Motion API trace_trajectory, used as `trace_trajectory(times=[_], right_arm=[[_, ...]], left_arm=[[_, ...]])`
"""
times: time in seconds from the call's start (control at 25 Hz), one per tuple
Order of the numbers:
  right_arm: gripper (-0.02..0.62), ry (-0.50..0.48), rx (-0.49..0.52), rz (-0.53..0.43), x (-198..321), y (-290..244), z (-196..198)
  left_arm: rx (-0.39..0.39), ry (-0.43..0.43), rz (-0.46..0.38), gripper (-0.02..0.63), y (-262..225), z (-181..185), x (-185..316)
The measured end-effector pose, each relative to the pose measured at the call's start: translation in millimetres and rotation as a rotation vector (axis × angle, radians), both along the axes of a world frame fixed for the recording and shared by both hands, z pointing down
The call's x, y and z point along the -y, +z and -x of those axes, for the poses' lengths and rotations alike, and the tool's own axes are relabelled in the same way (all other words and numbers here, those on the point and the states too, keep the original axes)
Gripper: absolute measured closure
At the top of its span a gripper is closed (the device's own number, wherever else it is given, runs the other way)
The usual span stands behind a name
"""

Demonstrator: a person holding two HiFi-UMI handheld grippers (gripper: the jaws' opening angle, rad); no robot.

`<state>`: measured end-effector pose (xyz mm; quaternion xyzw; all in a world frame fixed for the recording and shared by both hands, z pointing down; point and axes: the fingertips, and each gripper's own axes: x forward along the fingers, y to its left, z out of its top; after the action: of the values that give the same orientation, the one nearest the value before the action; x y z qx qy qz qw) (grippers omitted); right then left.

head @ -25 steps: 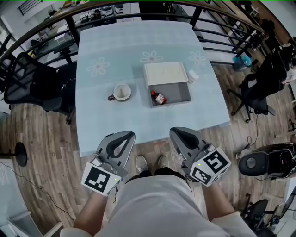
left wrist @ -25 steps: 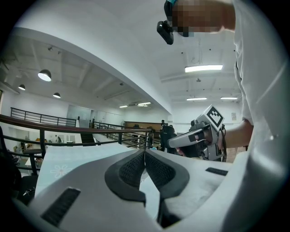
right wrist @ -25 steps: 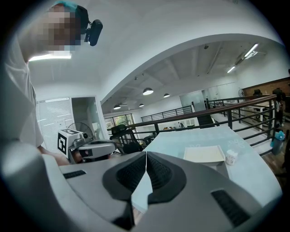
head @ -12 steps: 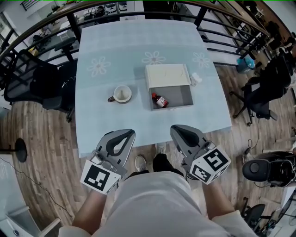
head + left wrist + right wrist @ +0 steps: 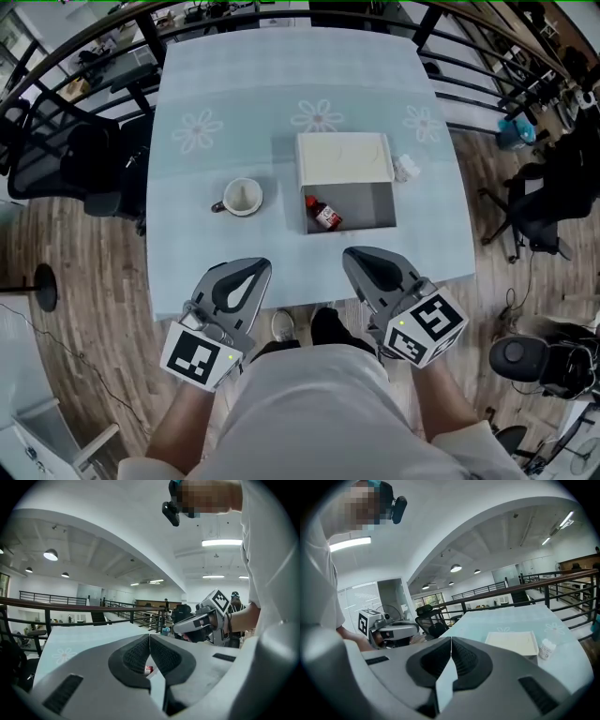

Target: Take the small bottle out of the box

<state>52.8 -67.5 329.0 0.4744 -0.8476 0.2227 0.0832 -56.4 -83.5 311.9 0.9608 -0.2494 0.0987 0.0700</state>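
**Left tool** (image 5: 251, 267): jaws pressed together with nothing between them. It is held just short of the table's near edge, tips toward the table.

**Right tool** (image 5: 362, 255): jaws likewise together and empty. It sits beside the left tool at the same edge.

**Table** (image 5: 206, 267): straight ahead of both tools, under a pale blue cloth with flower prints.

**Box** (image 5: 367, 202): on the table ahead of the right tool. It is open, with its lid (image 5: 344, 159) folded back on the far side.

**Small bottle** (image 5: 323, 214): red-capped, lying on its side inside the box near the wall closest to the left tool. It is ahead of the gap between the two tools.

**Cup** (image 5: 242, 198): ahead of the left tool, apart from the box.

**White item** (image 5: 407, 168): just beside the box's far corner, beyond the right tool; I cannot tell what it is.

**Step in hand**: the approach. Nothing is gripped and the bottle is not yet out.

**Next move, as judged**: one tool must spread its jaws, reach in from above and close across the bottle's body. The nearby wall leaves little room.
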Motion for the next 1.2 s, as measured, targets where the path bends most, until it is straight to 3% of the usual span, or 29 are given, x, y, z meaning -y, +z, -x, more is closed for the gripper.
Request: trace_trajectory(times=[0.56, 1.2], right_arm=[[0.572, -0.106, 0.008, 0.063, 62, 34, -51], [0.572, -0.235, -0.047, 0.158, 119, 91, -62]], left_arm=[[0.022, -0.123, 0.059, 0.584, 22, -45, 47], [0.043, -0.252, 0.11, 0.584, 53, -56, 85]])
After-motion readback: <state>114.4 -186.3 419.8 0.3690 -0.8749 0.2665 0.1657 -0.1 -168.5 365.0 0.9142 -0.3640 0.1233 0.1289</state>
